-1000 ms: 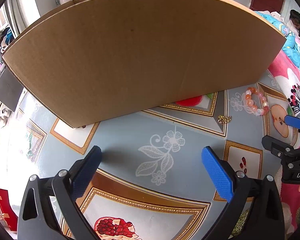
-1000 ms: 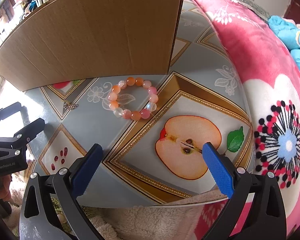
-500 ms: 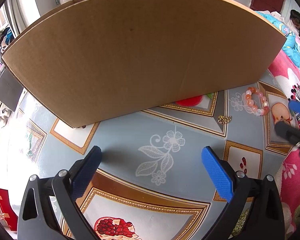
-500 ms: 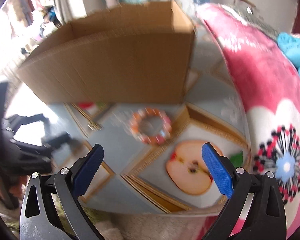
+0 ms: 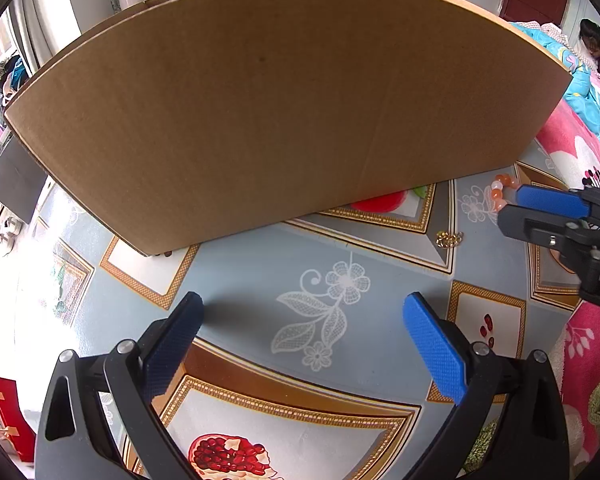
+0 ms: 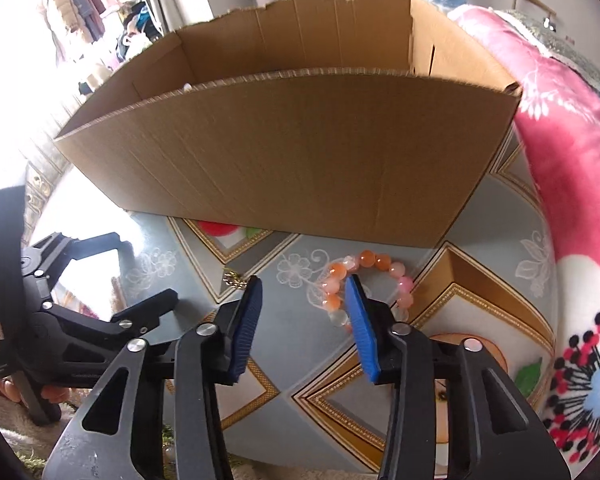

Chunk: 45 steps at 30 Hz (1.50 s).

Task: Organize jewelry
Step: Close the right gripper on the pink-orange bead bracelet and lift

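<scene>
A bracelet (image 6: 374,262) of orange, pink and white beads lies on the patterned tablecloth just in front of the cardboard box (image 6: 300,152). My right gripper (image 6: 304,286) hovers over its left side. The jaws are closing; the bracelet's left beads sit between them against the right pad, and the pads are not pressing on anything. A small gold trinket (image 6: 234,279) lies left of it. In the left wrist view my left gripper (image 5: 303,304) stands open over a white flower print with nothing between its fingers. The bracelet (image 5: 502,188) and the trinket (image 5: 449,239) lie to its right, beside the right gripper (image 5: 540,208).
The open box (image 5: 280,100) fills the far side of the table. A pink flowered blanket (image 6: 572,168) lies along the right. A person (image 5: 592,44) is on the bed at the far right. The left gripper (image 6: 144,268) sits at the left in the right wrist view.
My right gripper has swung forward over the bracelet and its jaws have narrowed from wide open. The left gripper has stayed put.
</scene>
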Motion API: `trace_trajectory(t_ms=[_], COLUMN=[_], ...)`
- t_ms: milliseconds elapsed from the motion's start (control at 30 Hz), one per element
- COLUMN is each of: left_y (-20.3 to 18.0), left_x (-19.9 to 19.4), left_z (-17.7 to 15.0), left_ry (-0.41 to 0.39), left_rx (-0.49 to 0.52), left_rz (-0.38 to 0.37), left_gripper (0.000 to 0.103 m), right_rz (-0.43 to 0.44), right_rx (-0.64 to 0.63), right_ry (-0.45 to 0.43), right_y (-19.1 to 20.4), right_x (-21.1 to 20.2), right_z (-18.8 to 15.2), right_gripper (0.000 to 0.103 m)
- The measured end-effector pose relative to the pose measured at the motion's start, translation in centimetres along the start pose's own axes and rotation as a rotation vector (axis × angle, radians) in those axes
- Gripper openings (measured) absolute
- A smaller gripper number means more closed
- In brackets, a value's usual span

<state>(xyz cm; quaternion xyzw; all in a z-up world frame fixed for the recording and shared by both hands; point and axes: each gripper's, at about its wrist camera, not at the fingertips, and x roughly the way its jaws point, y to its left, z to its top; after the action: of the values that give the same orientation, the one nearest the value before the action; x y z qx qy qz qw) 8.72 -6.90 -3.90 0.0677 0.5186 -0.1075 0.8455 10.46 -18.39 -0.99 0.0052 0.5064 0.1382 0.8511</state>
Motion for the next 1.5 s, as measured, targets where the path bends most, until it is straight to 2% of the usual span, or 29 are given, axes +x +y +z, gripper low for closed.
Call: trace_trajectory(t_ms=[33, 100, 267, 400, 667, 1033, 1133, 1233, 1333, 1400, 1500], left_y=[0.0, 0.0, 0.0, 0.0, 0.0, 0.1, 0.2, -0.3, -1.6, -2.5, -3.6], left_x=[0.0, 0.0, 0.0, 0.0, -0.1, -0.5, -0.9, -1.8, -2.8, -3.0, -2.5], left_z=[0.0, 0.0, 0.0, 0.0, -0.1, -1.4, -1.6, -2.0, -2.1, -1.9, -1.5], left_ry=[0.000, 0.000, 0.000, -0.001, -0.004, -0.053, -0.069, -0.124, -0.182, -0.197, -0.178], left_rx=[0.000, 0.000, -0.001, -0.001, -0.003, 0.024, 0.042, 0.068, 0.133, 0.174, 0.218], left_rz=[0.000, 0.000, 0.001, 0.002, 0.006, -0.009, -0.059, -0.131, -0.173, -0.215, -0.242], left_gripper=[0.098, 0.098, 0.098, 0.098, 0.098, 0.098, 0.098, 0.097, 0.088, 0.070, 0.054], right_rz=[-0.004, -0.017, -0.037, -0.047, -0.018, 0.029, 0.038, 0.055, 0.075, 0.087, 0.105], right_rx=[0.000, 0.001, -0.009, -0.021, 0.014, 0.101, 0.112, 0.123, 0.133, 0.137, 0.138], right_ry=[0.011, 0.028, 0.027, 0.026, 0.024, 0.006, -0.003, -0.014, -0.024, -0.031, -0.039], right_y=[0.0, 0.0, 0.2, 0.5, -0.5, -2.9, -3.2, -3.6, -4.3, -4.4, -4.8], right_x=[0.3, 0.8, 1.0, 1.0, 0.8, -0.8, -0.9, -0.9, -1.2, -1.1, -1.1], right_z=[0.0, -0.1, -0.4, -0.4, -0.8, -4.0, -4.4, -4.6, -4.7, -4.8, -5.0], right_gripper=[0.035, 0.024, 0.018, 0.008, 0.008, 0.008, 0.008, 0.008, 0.008, 0.008, 0.008])
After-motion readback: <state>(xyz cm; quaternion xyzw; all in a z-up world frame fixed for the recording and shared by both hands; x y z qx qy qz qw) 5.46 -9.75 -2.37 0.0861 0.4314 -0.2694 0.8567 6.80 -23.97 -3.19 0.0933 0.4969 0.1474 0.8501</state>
